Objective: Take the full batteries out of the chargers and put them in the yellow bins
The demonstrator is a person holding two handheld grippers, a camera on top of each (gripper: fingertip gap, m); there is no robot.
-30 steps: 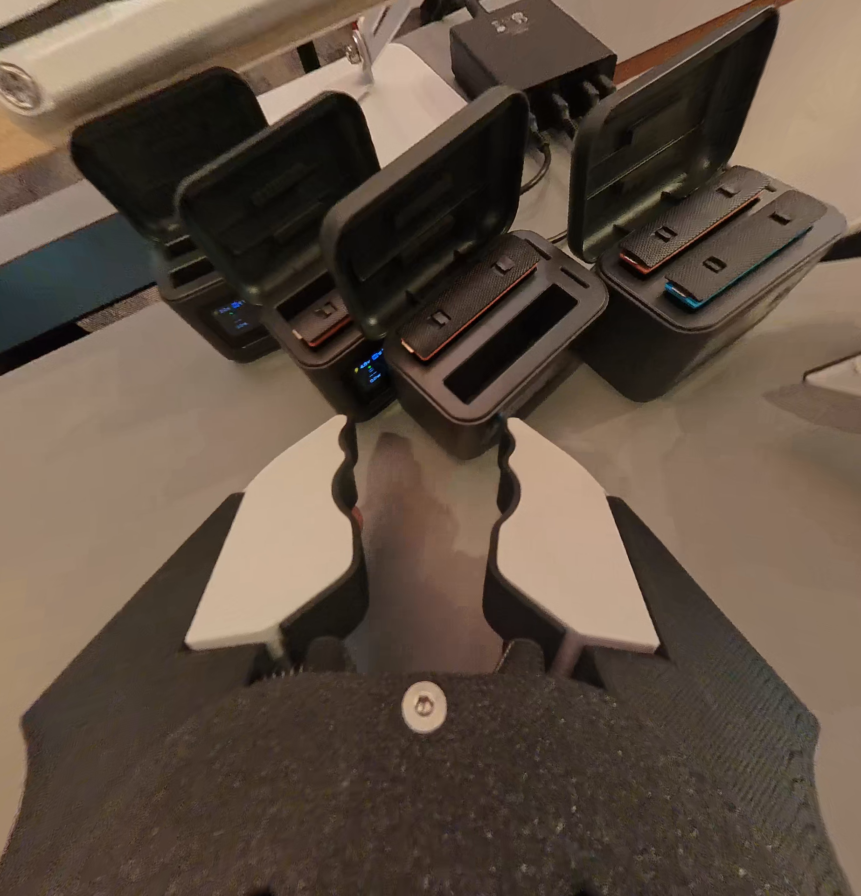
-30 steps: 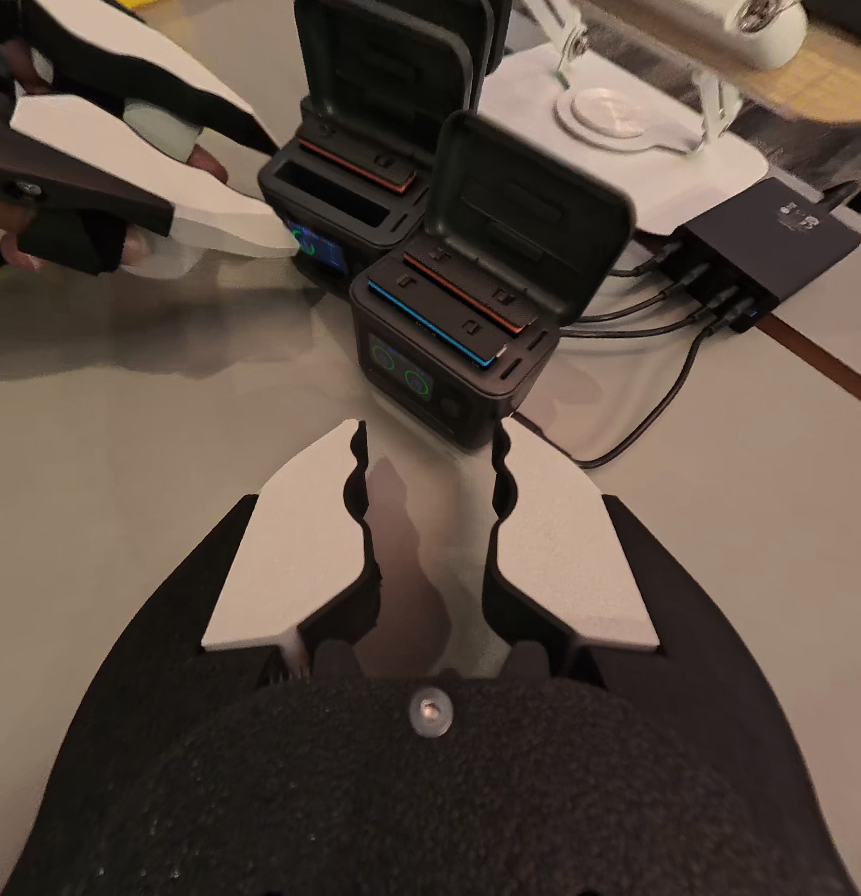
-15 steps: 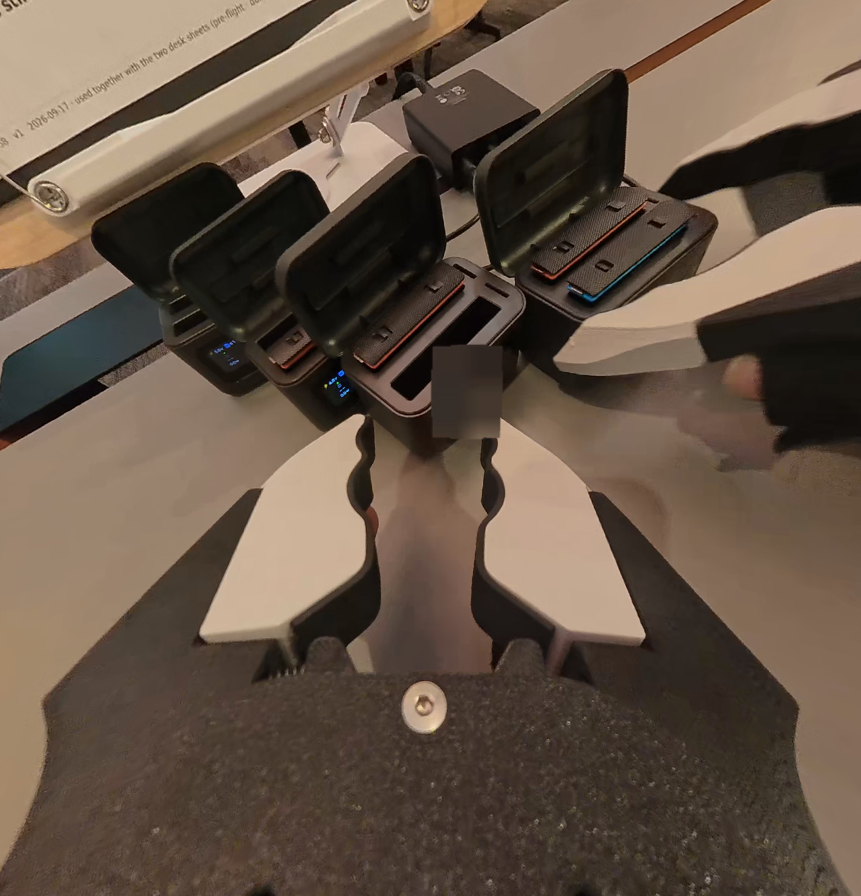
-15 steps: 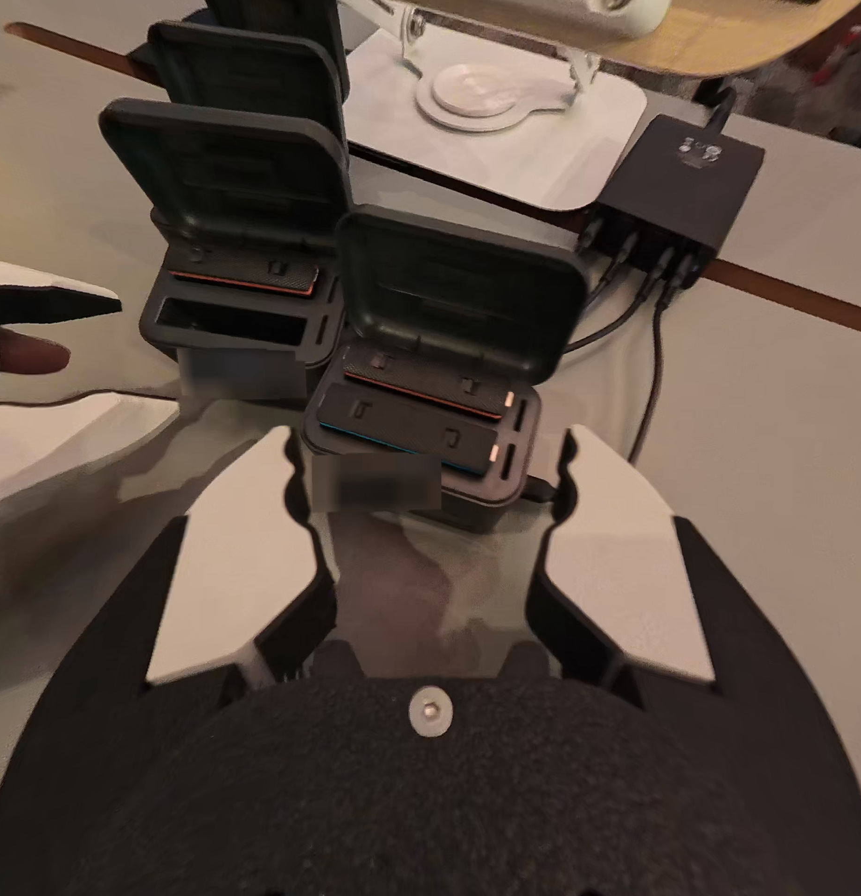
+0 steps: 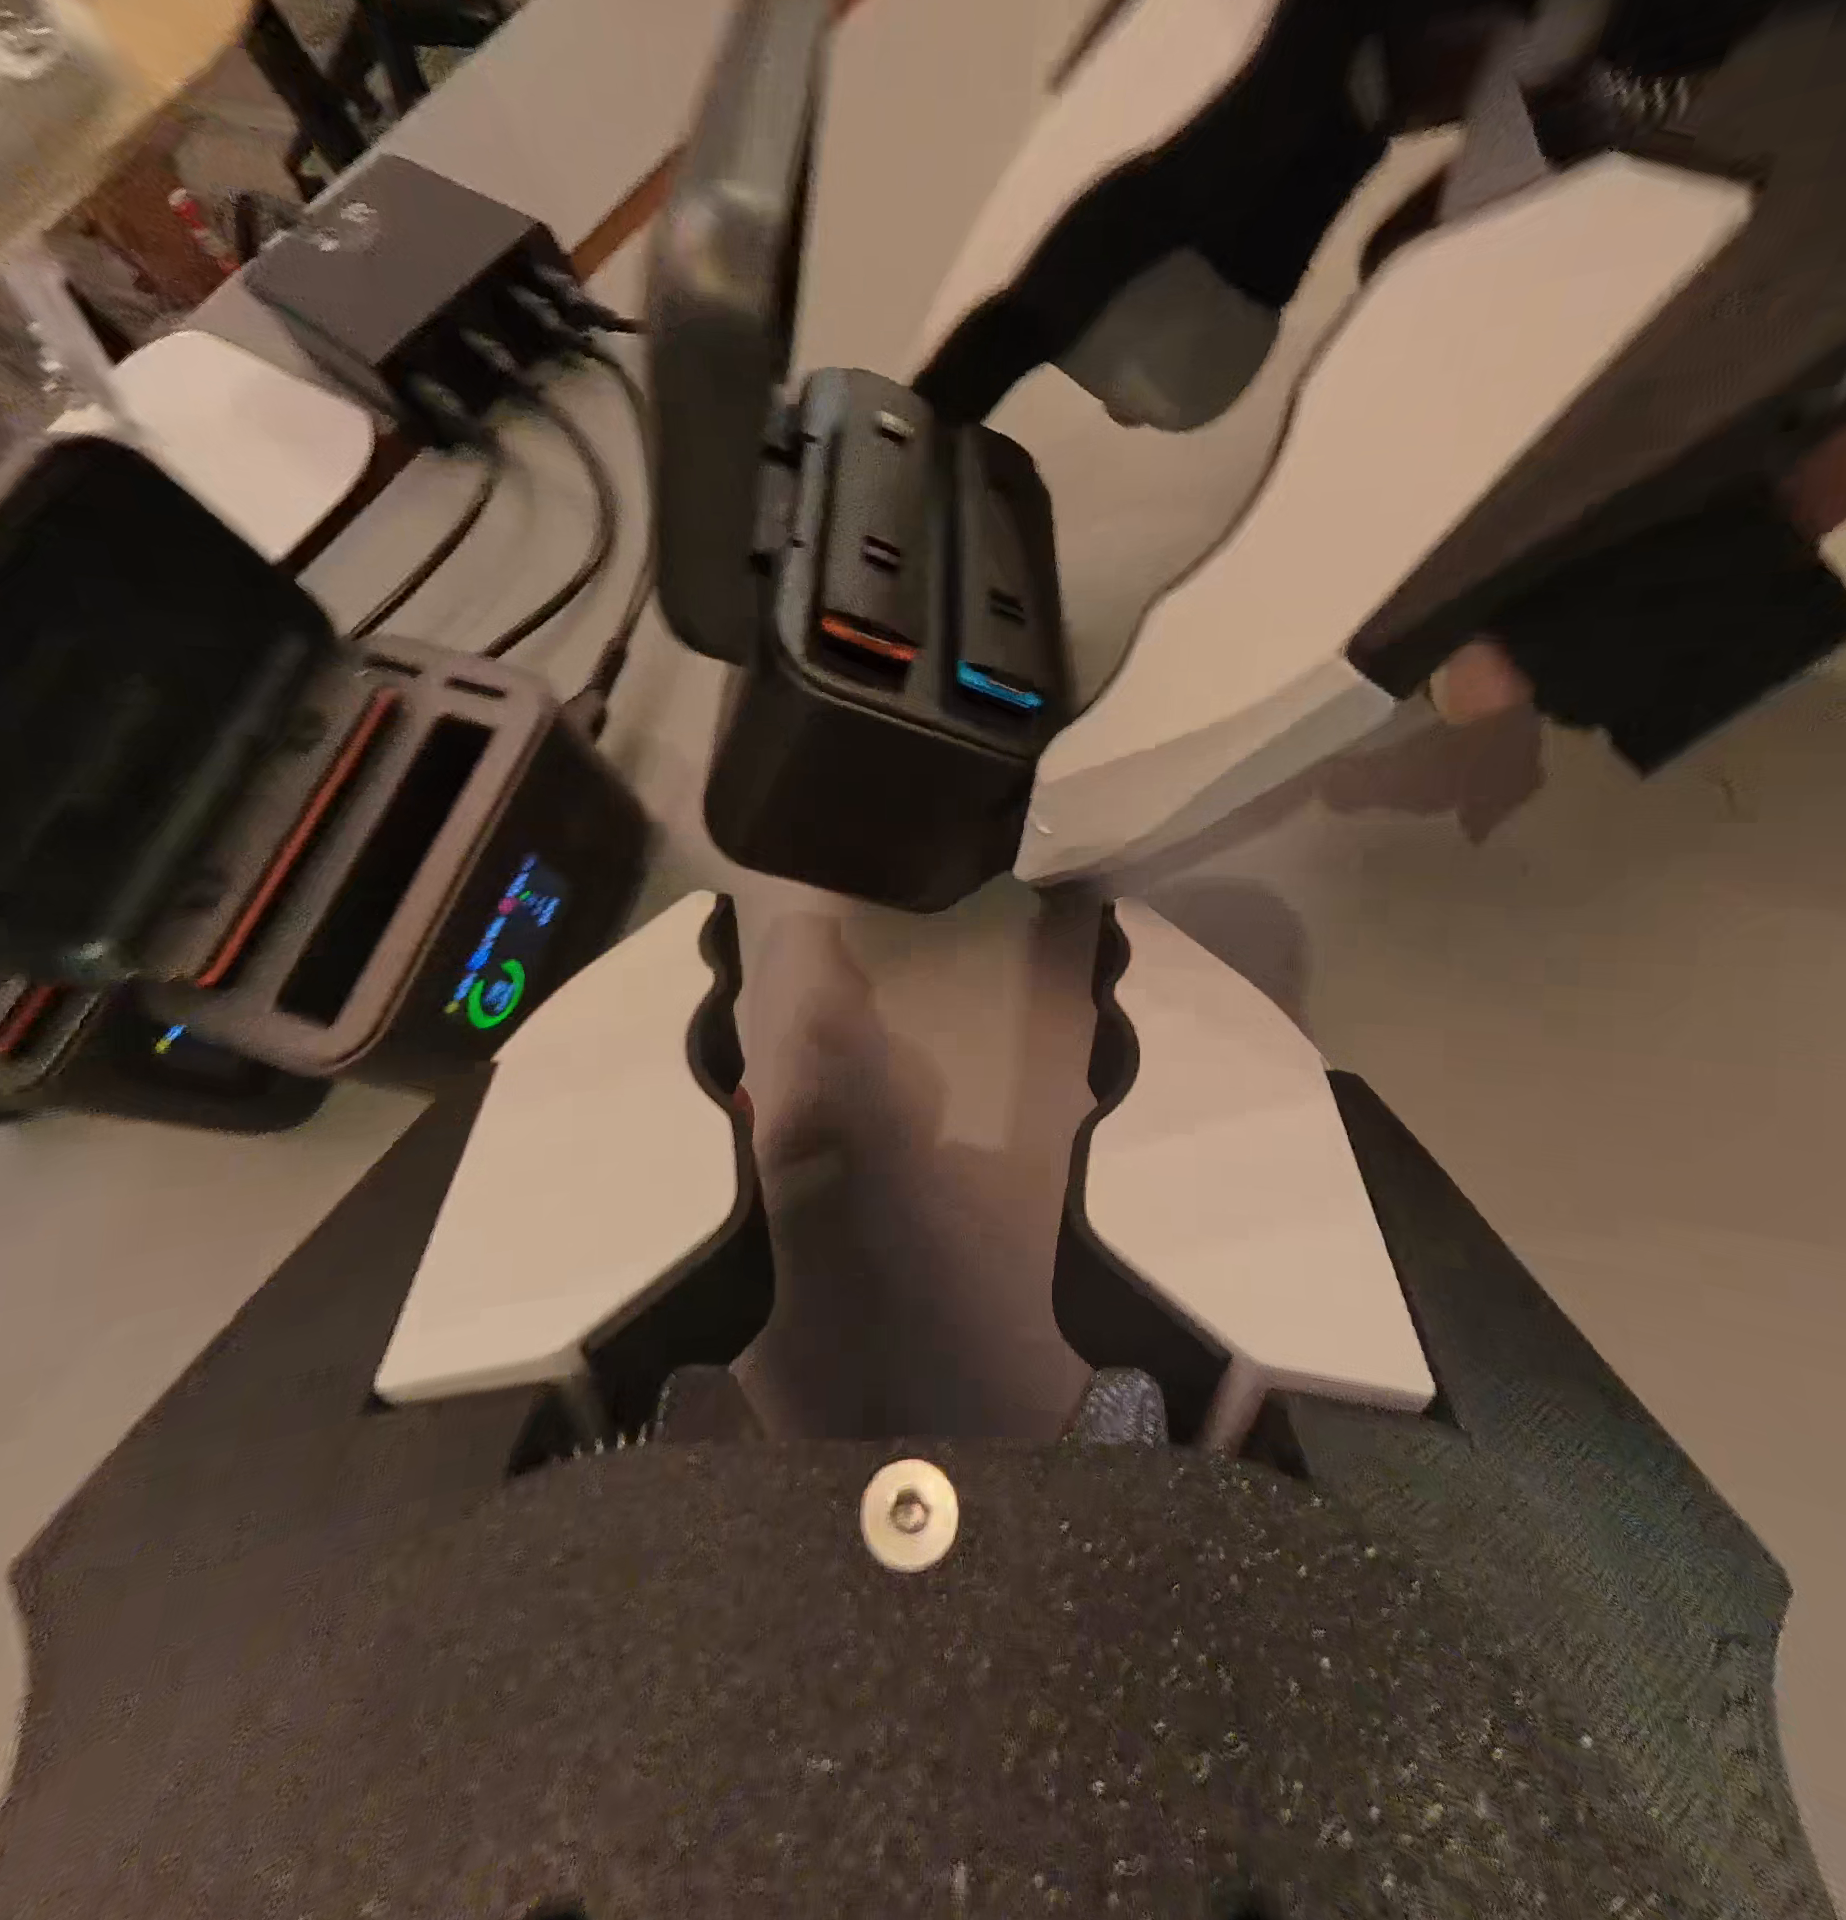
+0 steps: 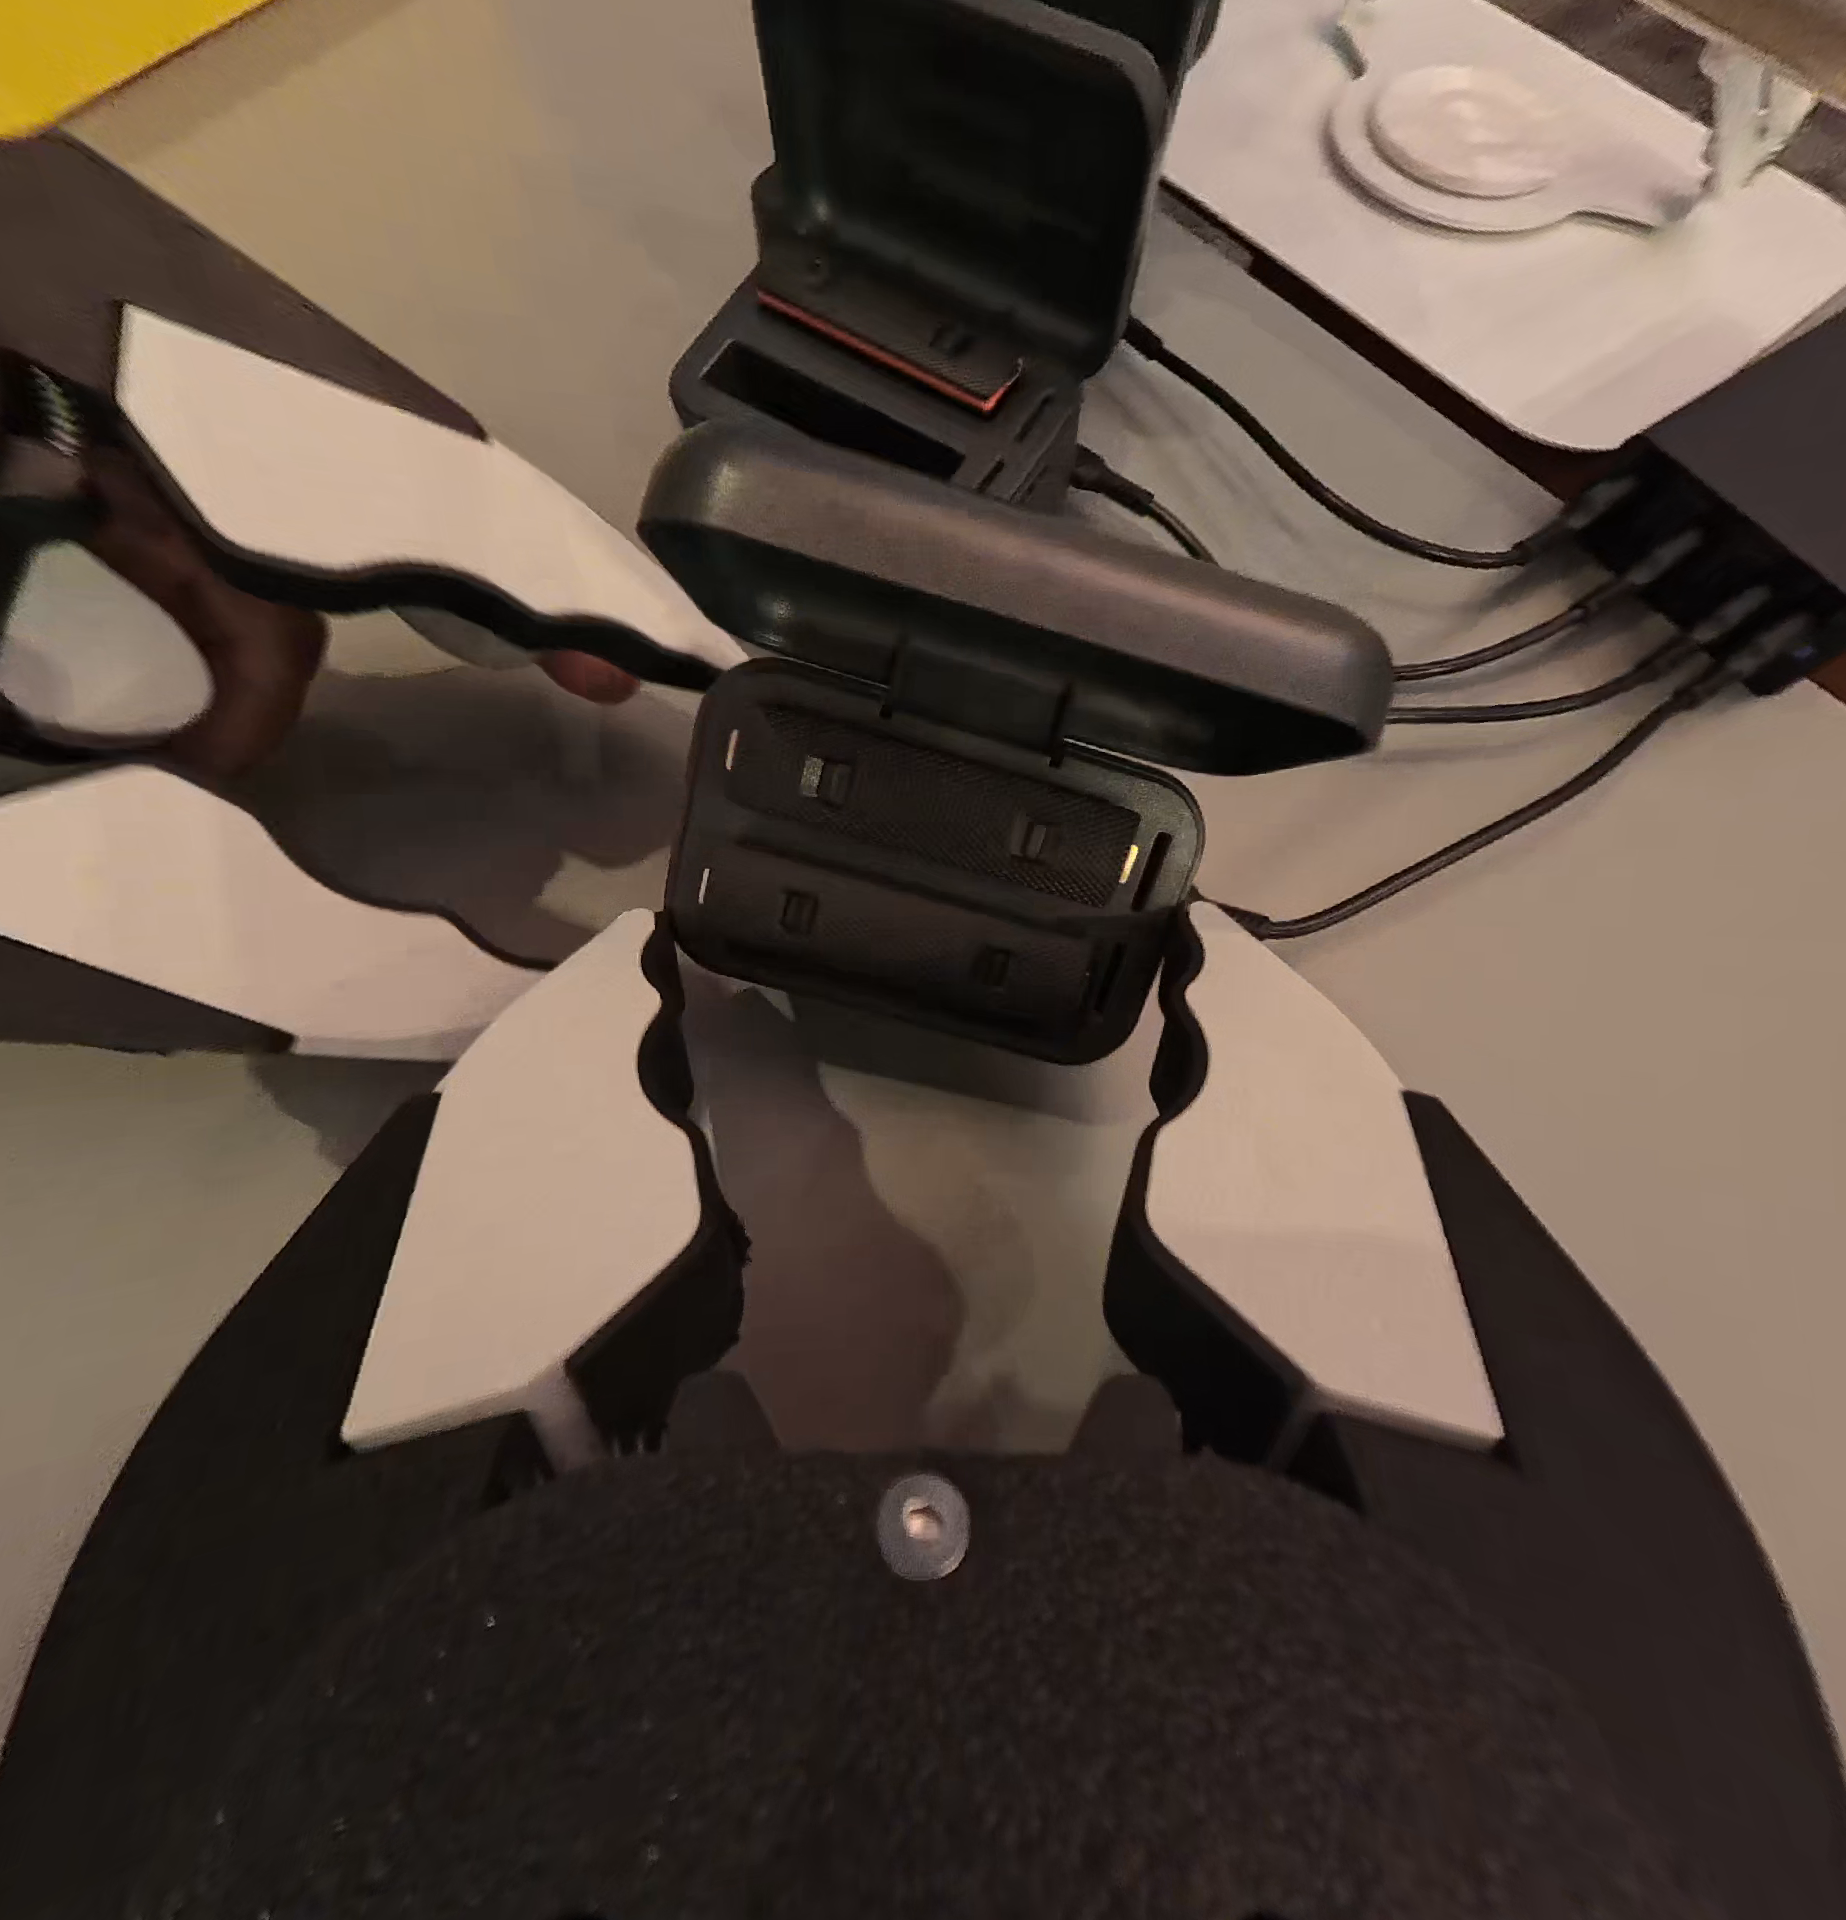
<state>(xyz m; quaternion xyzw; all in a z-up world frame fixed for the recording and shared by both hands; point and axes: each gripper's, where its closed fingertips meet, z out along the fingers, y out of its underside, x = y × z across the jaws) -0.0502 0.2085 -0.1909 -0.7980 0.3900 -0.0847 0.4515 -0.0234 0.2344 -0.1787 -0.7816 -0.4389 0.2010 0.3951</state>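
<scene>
- Right gripper (image 6: 919,935) was spread wide, fingertips straddling the end charger (image 6: 934,883); two batteries seated.
- Left gripper (image 5: 914,914) stood open, empty.
- Judged: steady the case, then pinch one battery only.

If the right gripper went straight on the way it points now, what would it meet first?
Probably the near charger, the one with two batteries: the right gripper is open with its fingertips already flanking the charger's near edge. Whether they touch it is unclear.
</scene>
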